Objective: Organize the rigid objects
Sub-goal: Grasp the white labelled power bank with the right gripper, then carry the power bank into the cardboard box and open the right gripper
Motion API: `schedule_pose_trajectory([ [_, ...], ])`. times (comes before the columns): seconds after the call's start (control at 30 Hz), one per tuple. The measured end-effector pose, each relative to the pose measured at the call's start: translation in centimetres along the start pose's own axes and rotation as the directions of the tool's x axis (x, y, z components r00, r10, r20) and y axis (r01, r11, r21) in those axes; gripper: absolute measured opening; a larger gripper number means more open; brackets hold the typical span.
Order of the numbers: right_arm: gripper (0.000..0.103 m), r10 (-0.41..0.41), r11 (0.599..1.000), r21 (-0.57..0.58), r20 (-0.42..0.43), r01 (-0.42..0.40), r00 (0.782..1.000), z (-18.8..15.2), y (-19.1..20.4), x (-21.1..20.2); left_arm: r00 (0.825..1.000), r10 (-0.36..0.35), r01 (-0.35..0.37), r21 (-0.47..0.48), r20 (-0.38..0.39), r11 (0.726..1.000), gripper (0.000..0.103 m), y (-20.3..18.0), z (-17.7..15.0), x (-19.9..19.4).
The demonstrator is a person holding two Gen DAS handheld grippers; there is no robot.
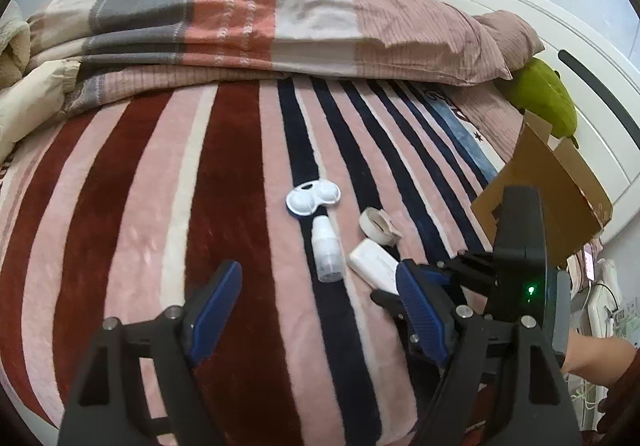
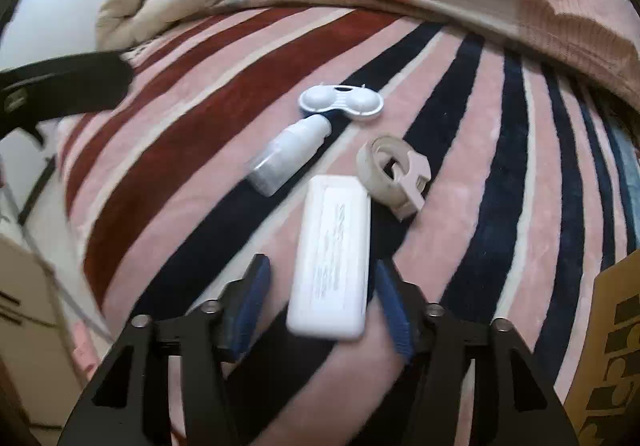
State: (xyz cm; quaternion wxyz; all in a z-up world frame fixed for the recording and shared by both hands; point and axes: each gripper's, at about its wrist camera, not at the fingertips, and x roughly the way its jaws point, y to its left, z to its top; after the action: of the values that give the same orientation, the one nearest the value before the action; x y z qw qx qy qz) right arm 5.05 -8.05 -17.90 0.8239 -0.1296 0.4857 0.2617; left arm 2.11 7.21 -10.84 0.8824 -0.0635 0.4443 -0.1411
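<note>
Now white rounded rectangular plastic case (image 2: 330, 258) lies btwn right gripper (image 2: 324, 306) pads, long axis along fingers; jaws not touching, gaps both sides. Left gripper (image 1: 316, 306) wide open, empty, farther off.

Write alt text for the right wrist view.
The right gripper straddles a flat white case on a striped blanket, its jaws not yet touching it. Beyond lie a small bottle, a tape dispenser and a contact lens case.

The right gripper (image 2: 322, 300) is seen straddling a white rectangular case (image 2: 330, 258), its pads not yet touching. A clear bottle (image 2: 286, 159), tape dispenser (image 2: 394, 173) and lens case (image 2: 340, 101) are laid beyond on the striped blanket (image 2: 500, 205).
</note>
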Motion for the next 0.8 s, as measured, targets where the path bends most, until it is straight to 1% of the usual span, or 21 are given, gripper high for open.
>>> schedule_pose_trajectory([
  [0.07, 0.031, -0.005, 1.000, -0.025, 0.019, 0.005, 1.000, 0.2, 0.5, -0.6, 1.000, -0.012, 0.012, 0.004, 0.000, 1.000, 0.077, -0.4, -0.1, -0.2],
  [0.13, 0.031, 0.029, 0.998, -0.053, 0.059, -0.026, 0.998, 0.2, 0.9, -2.4, 0.999, -0.045, 0.045, 0.006, 0.006, 0.999, 0.077, -1.0, 0.3, -0.6],
  [0.23, 0.031, 0.095, 0.993, -0.081, 0.126, -0.085, 0.988, 0.7, 1.4, -5.9, 0.991, -0.132, 0.132, 0.012, 0.032, 0.991, 0.077, -2.7, 1.3, -1.4],
  [0.3, 0.031, 0.138, 0.988, -0.095, 0.175, -0.123, 0.975, 0.8, 1.3, -8.8, 0.980, -0.191, 0.190, 0.024, 0.053, 0.981, 0.076, -4.0, 2.3, -2.2],
  [0.33, 0.031, 0.158, 0.985, -0.098, 0.197, -0.141, 0.968, 0.9, 1.1, -10.0, 0.975, -0.214, 0.212, 0.037, 0.061, 0.976, 0.073, -4.8, 2.8, -2.5],
  [0.37, 0.031, 0.178, 0.982, -0.100, 0.219, -0.159, 0.959, 1.1, 0.7, -11.2, 0.968, -0.240, 0.237, 0.055, 0.067, 0.970, 0.064, -5.9, 3.4, -2.9],
  [0.4, 0.031, 0.193, 0.980, -0.100, 0.242, -0.173, 0.951, 1.1, 0.2, -12.6, 0.963, -0.262, 0.257, 0.070, 0.069, 0.964, 0.058, -6.7, 3.8, -3.1],
  [0.43, 0.031, 0.202, 0.978, -0.099, 0.260, -0.182, 0.944, 1.2, -0.3, -13.5, 0.956, -0.284, 0.278, 0.087, 0.070, 0.957, 0.045, -7.8, 4.5, -3.3],
  [0.47, 0.031, 0.206, 0.978, -0.096, 0.283, -0.186, 0.937, 1.1, -1.1, -14.9, 0.958, -0.276, 0.267, 0.109, 0.079, 0.958, 0.040, -9.0, 5.1, -3.5],
  [0.53, 0.031, 0.183, 0.983, -0.080, 0.313, -0.166, 0.932, 1.8, -2.3, -16.1, 0.950, -0.298, 0.285, 0.138, 0.090, 0.949, 0.036, -10.8, 6.3, -3.8],
  [0.63, 0.031, 0.171, 0.985, -0.032, 0.348, -0.171, 0.922, 1.3, -5.6, -18.6, 0.941, -0.331, 0.314, 0.185, 0.075, 0.931, 0.035, -14.3, 8.2, -3.2],
  [0.73, 0.031, 0.126, 0.990, 0.011, 0.365, -0.140, 0.922, 0.4, -8.6, -20.5, 0.935, -0.352, 0.333, 0.230, 0.045, 0.914, 0.035, -18.3, 10.0, -1.9],
  [0.8, 0.031, 0.086, 0.993, 0.044, 0.363, -0.109, 0.928, -0.3, -10.9, -21.7, 0.933, -0.359, 0.342, 0.262, 0.018, 0.902, 0.035, -20.9, 10.8, -0.8],
])
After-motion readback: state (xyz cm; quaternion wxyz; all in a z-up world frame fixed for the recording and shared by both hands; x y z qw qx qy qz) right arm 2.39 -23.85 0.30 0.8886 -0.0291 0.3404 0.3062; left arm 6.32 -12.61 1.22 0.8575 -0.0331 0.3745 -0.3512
